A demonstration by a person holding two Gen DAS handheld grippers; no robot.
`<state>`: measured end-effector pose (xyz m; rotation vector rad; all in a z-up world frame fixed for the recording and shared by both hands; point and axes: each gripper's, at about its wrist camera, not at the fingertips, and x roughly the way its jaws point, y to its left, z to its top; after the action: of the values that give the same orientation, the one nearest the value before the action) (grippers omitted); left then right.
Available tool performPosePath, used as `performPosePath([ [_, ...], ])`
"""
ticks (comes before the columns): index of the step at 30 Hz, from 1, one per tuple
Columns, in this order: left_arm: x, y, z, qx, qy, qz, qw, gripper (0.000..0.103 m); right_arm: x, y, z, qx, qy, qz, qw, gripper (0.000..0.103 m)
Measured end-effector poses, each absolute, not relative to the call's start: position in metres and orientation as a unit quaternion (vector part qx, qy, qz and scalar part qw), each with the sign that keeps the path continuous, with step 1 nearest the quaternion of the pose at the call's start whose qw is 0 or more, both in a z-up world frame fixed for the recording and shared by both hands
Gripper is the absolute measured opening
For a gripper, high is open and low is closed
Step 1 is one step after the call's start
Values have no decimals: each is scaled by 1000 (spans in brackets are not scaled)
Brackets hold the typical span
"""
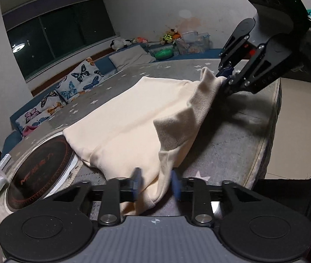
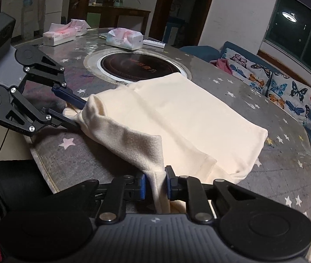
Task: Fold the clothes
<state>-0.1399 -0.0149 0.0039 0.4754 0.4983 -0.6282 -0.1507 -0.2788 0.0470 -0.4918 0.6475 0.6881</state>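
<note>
Grippers, left point(image 1: 155, 183) and right point(image 2: 155, 183), each pinch the cream garment's point(image 2: 190, 118) near edge.

No legible text on anything visible.

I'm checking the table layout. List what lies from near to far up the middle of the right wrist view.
right gripper clamped on the hem → cream garment spread on the table → round black cooktop set into the table → tissue pack → dark wooden counter at the back of the room.
</note>
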Motion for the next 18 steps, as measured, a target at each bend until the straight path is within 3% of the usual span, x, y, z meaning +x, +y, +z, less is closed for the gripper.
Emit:
performPosePath([
  [3,-141,-11,7,217,240,-306,895,5,-153,-280,48,-229,305,324,866,10],
  [18,-191,10,60,152,234,-330,902,4,-209,-292,103,-206,288,365,861,9],
])
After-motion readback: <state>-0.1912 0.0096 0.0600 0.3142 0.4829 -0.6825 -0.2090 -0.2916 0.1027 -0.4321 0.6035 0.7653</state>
